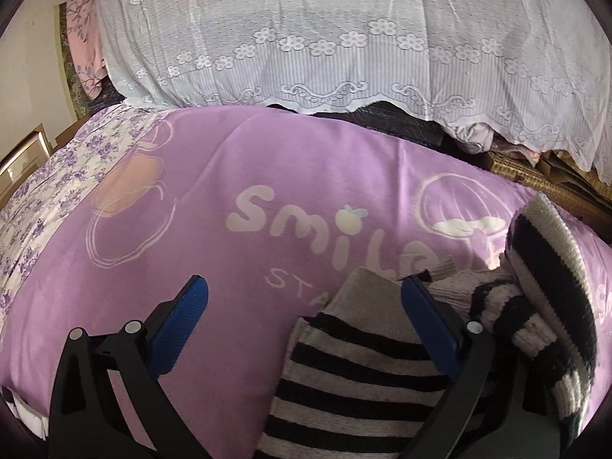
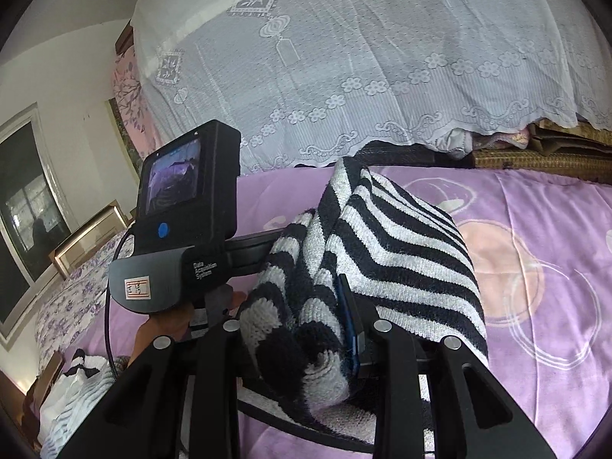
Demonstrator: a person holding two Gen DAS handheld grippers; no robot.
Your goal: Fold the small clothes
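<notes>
A black and white striped knit garment (image 1: 355, 367) lies on the purple "Smile" bedspread (image 1: 229, 176). My left gripper (image 1: 306, 306) is open, its blue pads wide apart; the right pad (image 1: 428, 329) rests against the garment, which lies partly between the fingers. My right gripper (image 2: 344, 317) is shut on a bunched fold of the same striped garment (image 2: 401, 244) and holds it lifted above the bedspread (image 2: 535, 229). The raised part shows at the right in the left wrist view (image 1: 550, 267). The left gripper's body with its screen (image 2: 183, 206) is at left in the right wrist view.
A white lace cover (image 1: 344, 38) drapes over a pile behind the bed. A floral sheet (image 1: 57, 176) lies at left. Woven baskets (image 2: 535, 157) stand at back right. More knit clothes (image 2: 76, 382) lie at lower left. A window (image 2: 23, 206) is at left.
</notes>
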